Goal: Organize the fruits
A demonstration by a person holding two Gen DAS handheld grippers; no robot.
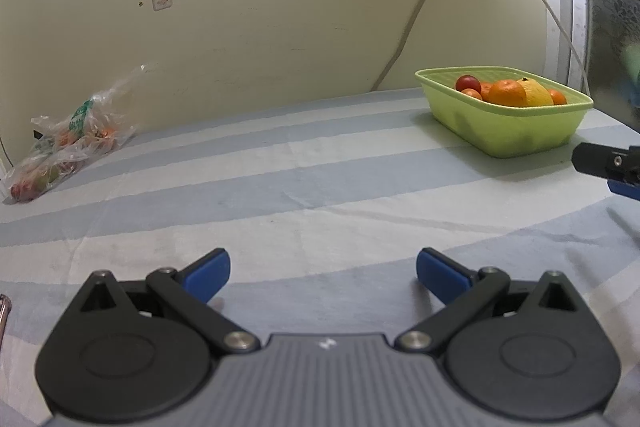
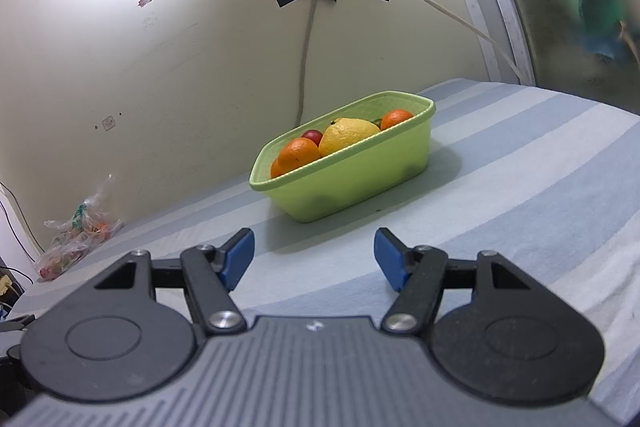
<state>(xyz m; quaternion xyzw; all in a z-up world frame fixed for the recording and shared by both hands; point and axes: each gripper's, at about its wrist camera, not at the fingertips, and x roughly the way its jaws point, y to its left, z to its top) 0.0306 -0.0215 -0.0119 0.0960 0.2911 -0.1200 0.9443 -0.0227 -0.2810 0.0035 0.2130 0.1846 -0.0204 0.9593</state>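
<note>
At the bottom of each wrist view the left gripper [image 1: 323,273] and the right gripper [image 2: 314,259] hang over the blue-and-white striped cloth [image 1: 280,187] with their blue-padded jaws spread apart and nothing between them. Farther back, at the right of the left view and the centre of the right view, the green basket [image 2: 360,183] holds oranges [image 2: 298,155], a yellow fruit [image 2: 347,135] and a small red fruit [image 2: 313,136]. At the far left against the wall, well apart from the basket, lies a clear plastic bag [image 1: 68,139] with more fruit inside.

Glossy plastic basket [image 2: 352,183], matt striped cloth [image 2: 520,187]
</note>
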